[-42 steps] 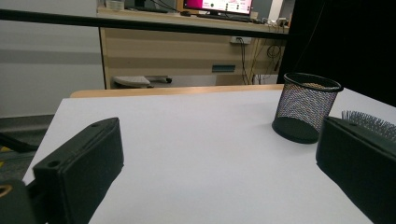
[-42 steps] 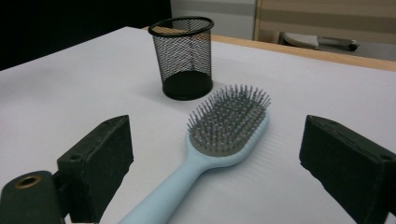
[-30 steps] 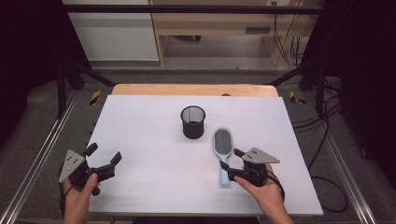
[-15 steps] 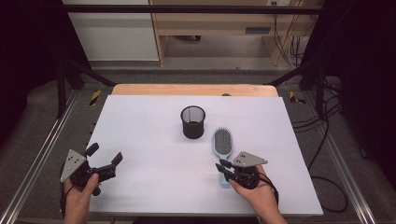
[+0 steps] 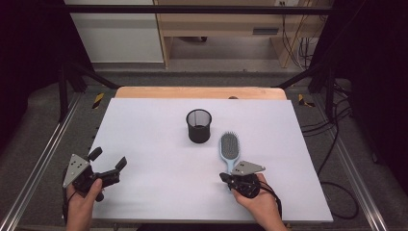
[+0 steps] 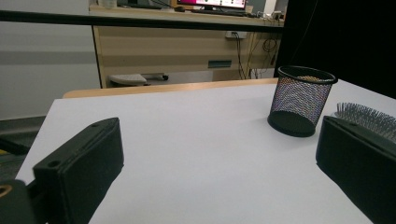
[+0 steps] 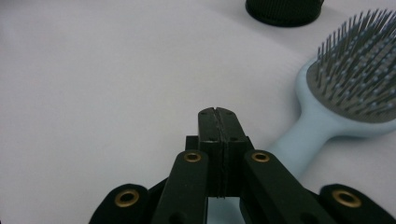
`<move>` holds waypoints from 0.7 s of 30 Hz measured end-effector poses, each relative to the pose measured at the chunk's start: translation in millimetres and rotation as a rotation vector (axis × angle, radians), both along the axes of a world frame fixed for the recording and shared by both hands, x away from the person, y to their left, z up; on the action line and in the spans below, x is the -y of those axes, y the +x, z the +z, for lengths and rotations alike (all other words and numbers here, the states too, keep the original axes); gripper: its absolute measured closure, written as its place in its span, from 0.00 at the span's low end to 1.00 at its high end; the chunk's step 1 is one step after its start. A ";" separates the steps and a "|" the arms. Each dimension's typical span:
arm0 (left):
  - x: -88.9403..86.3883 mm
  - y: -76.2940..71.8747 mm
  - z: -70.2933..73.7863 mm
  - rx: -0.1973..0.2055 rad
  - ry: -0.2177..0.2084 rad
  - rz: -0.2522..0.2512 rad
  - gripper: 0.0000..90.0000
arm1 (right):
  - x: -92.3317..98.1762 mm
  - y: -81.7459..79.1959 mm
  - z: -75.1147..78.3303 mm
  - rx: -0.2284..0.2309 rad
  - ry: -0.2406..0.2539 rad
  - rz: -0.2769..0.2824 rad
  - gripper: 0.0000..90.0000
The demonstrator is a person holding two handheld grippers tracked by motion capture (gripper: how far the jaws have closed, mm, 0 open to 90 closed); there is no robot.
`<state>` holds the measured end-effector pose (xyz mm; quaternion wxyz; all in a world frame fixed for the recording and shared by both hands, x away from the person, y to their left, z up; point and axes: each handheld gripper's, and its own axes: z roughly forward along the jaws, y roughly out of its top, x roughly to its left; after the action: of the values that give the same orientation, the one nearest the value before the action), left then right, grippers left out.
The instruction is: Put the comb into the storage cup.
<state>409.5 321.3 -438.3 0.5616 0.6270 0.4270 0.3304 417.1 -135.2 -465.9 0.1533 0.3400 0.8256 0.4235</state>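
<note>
No readable writing or brand on anything. Right gripper (image 7: 218, 112) had just been closing; its jaws met with nothing between, just left of the hairbrush (image 5: 229, 148) handle, whose end was hidden behind the gripper. Brush lay bristles up on the white table (image 5: 154, 144), near the mesh cup (image 5: 198, 125); the cup's contents were hard to make out. Left gripper (image 5: 107, 161) stood wide open, empty.

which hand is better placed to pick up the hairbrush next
Right. The right hand-held gripper sits right by the hairbrush handle, though its jaws have just closed on nothing beside it and would need reopening. The left hand-held gripper is open but far across the table.
</note>
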 end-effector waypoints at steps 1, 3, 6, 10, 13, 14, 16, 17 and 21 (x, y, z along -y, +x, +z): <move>0.2 0.1 0.0 0.000 0.002 -0.001 0.01 | -0.5 0.2 -1.3 -0.013 -0.004 -0.005 1.00; 0.6 0.2 0.0 0.000 0.007 -0.003 0.01 | -0.9 0.6 -3.4 -0.039 -0.016 -0.009 1.00; 1.3 0.4 -0.2 0.000 0.009 -0.005 0.01 | -1.6 1.2 -5.5 -0.067 -0.036 -0.007 1.00; 1.6 0.5 -0.1 0.000 0.011 -0.005 0.01 | -2.6 1.6 -7.4 -0.088 -0.050 -0.007 1.00; 1.1 0.3 0.0 0.002 0.011 -0.004 0.01 | -0.6 1.8 -5.8 -0.097 -0.056 -0.019 1.00; 0.9 0.3 0.0 0.002 0.011 -0.004 0.01 | 0.4 1.6 -5.1 -0.104 -0.057 -0.023 1.00; 0.7 0.3 0.0 0.002 0.010 -0.003 0.01 | 4.0 2.3 -4.1 -0.116 -0.061 -0.035 1.00; 0.8 0.3 0.0 0.002 0.010 -0.003 0.01 | 5.1 2.6 -3.9 -0.119 -0.064 -0.040 1.00; 1.3 0.5 -0.1 0.001 0.012 -0.004 0.01 | 10.2 4.8 -2.8 -0.139 -0.088 -0.064 1.00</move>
<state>409.9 320.0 -438.4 0.5587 0.6310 0.4234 0.3323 421.9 -145.4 -468.7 0.1239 0.3875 0.8408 0.3572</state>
